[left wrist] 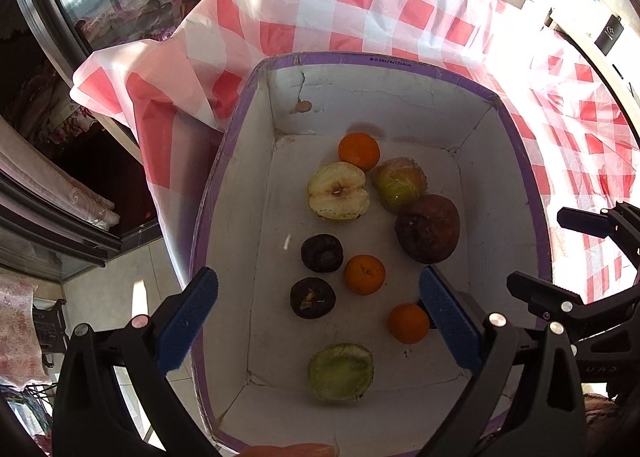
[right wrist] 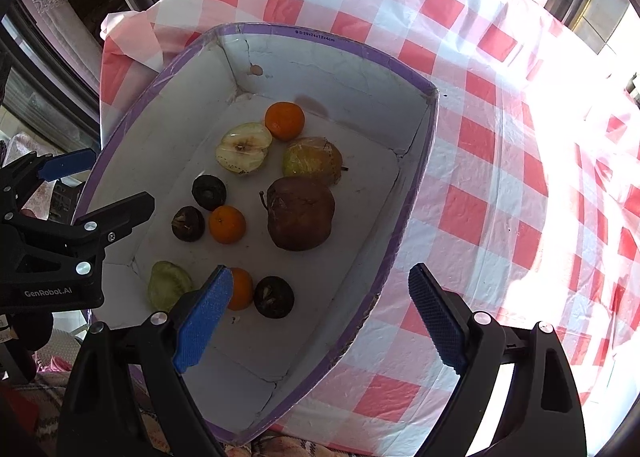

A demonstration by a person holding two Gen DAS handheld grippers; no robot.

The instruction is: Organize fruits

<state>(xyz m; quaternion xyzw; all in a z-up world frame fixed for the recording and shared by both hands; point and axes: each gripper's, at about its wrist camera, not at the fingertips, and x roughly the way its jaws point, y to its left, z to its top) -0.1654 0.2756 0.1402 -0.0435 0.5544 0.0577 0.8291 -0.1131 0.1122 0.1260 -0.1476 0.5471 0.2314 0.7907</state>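
2 grippers: left gripper [left wrist: 318, 313] & right gripper [right wrist: 320, 315] jaws apart, over box [left wrist: 400, 69].

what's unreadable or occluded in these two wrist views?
- Third dark fruit: left wrist view, almost all behind the left gripper's right finger; clear in the right view.
- Near orange: right wrist view, partly behind the right gripper's left finger.
- Box rim print: too small.
- Tablecloth: far right washed out by glare.

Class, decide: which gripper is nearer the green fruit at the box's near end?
Left. The left gripper hangs right over the green fruit; the right gripper straddles the box's right wall, farther off.
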